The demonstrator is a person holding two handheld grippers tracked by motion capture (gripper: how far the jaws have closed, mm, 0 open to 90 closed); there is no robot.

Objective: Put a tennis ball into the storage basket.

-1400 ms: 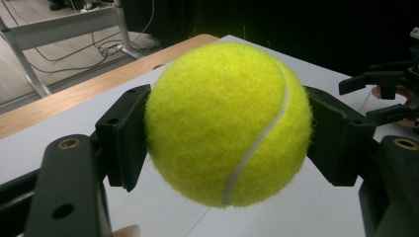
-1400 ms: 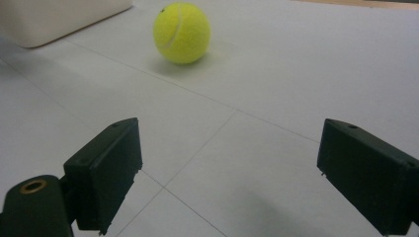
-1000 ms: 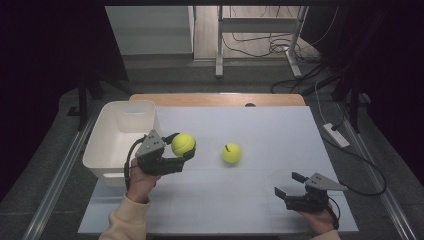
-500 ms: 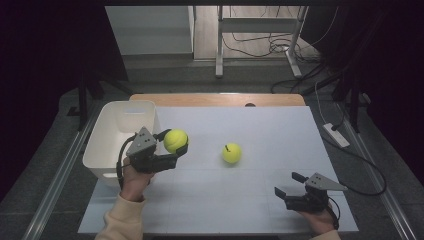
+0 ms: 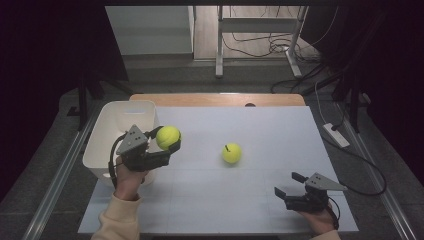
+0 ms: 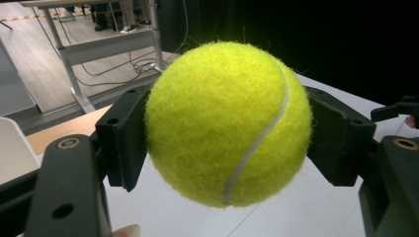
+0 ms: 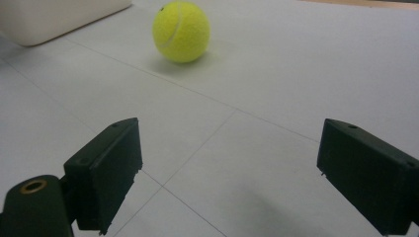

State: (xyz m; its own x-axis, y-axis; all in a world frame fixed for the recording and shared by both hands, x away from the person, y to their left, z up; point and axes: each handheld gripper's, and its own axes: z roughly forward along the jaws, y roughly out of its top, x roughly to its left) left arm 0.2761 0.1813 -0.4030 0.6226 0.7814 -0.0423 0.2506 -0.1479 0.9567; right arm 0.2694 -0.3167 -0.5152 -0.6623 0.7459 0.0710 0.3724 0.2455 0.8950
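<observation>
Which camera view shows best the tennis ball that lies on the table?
The right gripper view: the tennis ball on the table is close, sharp, with its seam visible. The high view shows the same ball small, apart from the white bin. In the left gripper view I cannot find it.

Yellow-green tennis ball (image 6: 228,123), white seam.
</observation>
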